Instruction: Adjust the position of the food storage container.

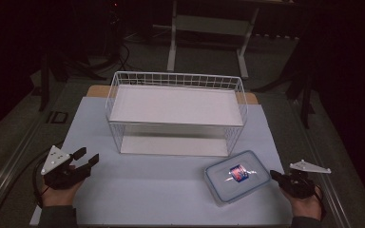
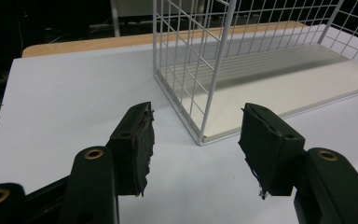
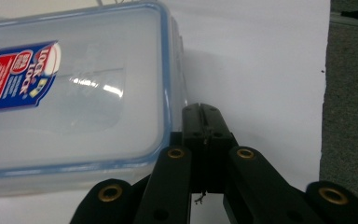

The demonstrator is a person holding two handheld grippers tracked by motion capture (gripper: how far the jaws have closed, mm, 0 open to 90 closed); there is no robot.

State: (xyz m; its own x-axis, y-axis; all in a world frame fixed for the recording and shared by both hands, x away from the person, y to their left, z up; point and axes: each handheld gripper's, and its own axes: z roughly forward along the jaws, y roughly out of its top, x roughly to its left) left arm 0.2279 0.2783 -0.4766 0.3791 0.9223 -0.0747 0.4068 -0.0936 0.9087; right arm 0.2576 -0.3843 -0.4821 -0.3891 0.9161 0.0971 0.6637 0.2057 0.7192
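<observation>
A clear plastic box with a blue-rimmed lid and a red and blue label [image 1: 237, 176] [image 3: 74, 98] lies on the white mat at the front right. My right gripper [image 1: 276, 176] [image 3: 204, 114] is shut with nothing between its jaws, its tip just beside the box's right edge. At the front left my left gripper [image 1: 86, 156] [image 2: 196, 135] stands open over the mat, holding nothing, pointed at the near left corner of a white wire rack [image 1: 176, 114] [image 2: 200, 70].
The wire rack has an upper white shelf and a lower one and stands mid-table. The white mat [image 1: 138, 190] covers a wooden table. Beyond it are a dark floor and a white table frame [image 1: 209, 28].
</observation>
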